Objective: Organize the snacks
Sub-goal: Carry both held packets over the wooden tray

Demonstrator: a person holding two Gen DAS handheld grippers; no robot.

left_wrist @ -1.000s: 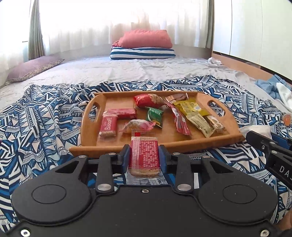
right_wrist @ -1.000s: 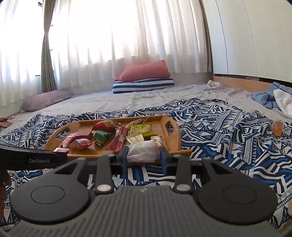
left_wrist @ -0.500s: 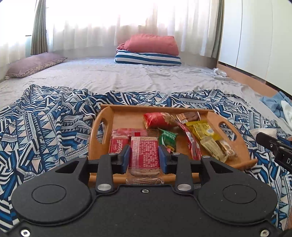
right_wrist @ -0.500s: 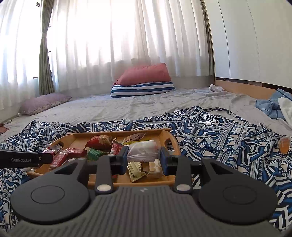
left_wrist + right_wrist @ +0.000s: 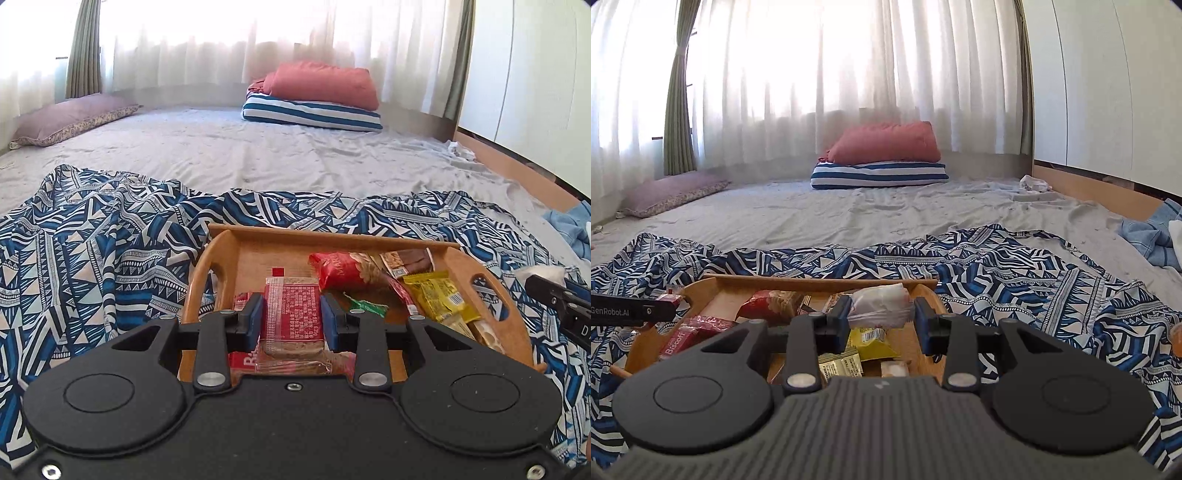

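Observation:
A wooden tray (image 5: 511, 317) with two handle cut-outs lies on a blue patterned cloth (image 5: 92, 251) and holds several snack packets. My left gripper (image 5: 291, 317) is shut on a red-labelled cracker packet (image 5: 293, 314), held above the tray's left part. My right gripper (image 5: 881, 317) is shut on a white wrapped snack (image 5: 879, 304), held over the right part of the tray (image 5: 701, 290). A red bag (image 5: 343, 271), yellow packets (image 5: 439, 295), a green packet (image 5: 365, 304) and a red Biscoff packet (image 5: 685, 334) lie in the tray.
The cloth lies on a grey bed sheet (image 5: 258, 155). A red pillow on a striped one (image 5: 314, 99) and a purple pillow (image 5: 74, 116) lie far back. Blue clothes (image 5: 1148, 236) and a small orange cup (image 5: 1176, 338) are at the right.
Both grippers have moved forward with their snacks, from in front of the tray's near rim to over the tray. Both stay shut.

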